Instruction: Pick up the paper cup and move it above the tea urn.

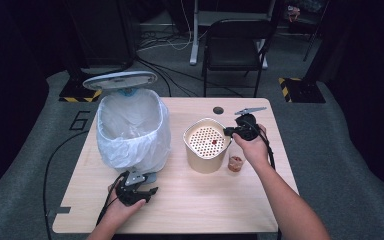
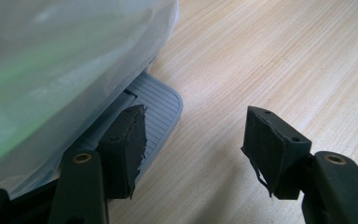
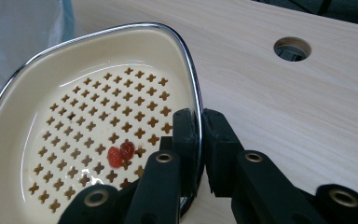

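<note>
A cream strainer bowl (image 1: 207, 145) with a chrome rim (image 3: 186, 51) stands mid-table, its perforated bottom holding a small red scrap (image 3: 120, 154). My right gripper (image 1: 228, 131) is shut on the bowl's right rim (image 3: 196, 140), one jaw inside and one outside. A pedal bin (image 1: 130, 127) lined with a white bag stands at the left, lid up. My left gripper (image 1: 147, 191) stands open just in front of the bin, its left jaw over the grey foot pedal (image 2: 156, 109). A small clear cup (image 1: 235, 163) with reddish contents sits right of the bowl.
A round cable hole (image 1: 218, 110) lies in the table's far edge. A black chair (image 1: 232, 47) stands beyond the table. Bare wood (image 1: 200, 200) spreads along the table's front between my two forearms.
</note>
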A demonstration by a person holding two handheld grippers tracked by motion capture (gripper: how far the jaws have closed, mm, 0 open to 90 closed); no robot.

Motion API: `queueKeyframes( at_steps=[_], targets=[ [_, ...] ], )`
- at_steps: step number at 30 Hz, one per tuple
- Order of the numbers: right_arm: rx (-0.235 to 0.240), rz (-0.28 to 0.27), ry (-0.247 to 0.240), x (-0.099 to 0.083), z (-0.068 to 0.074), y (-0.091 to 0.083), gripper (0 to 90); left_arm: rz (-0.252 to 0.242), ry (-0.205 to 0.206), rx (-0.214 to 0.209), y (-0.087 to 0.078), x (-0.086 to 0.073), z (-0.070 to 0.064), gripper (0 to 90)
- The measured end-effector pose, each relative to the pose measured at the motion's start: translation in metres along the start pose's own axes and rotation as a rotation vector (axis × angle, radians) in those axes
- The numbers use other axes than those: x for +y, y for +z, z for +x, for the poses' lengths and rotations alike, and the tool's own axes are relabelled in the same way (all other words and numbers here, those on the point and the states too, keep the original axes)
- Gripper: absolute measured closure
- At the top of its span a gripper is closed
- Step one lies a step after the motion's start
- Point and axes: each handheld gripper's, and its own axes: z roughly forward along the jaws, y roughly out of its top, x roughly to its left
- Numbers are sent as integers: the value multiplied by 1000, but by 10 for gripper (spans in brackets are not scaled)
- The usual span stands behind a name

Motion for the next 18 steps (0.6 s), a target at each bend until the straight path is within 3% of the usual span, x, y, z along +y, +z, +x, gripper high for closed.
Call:
queueKeyframes(
  at_steps=[18],
  targets=[
    [108, 58, -95, -17, 36, -9, 838, -3, -2, 6, 0, 0, 0, 389]
  ],
)
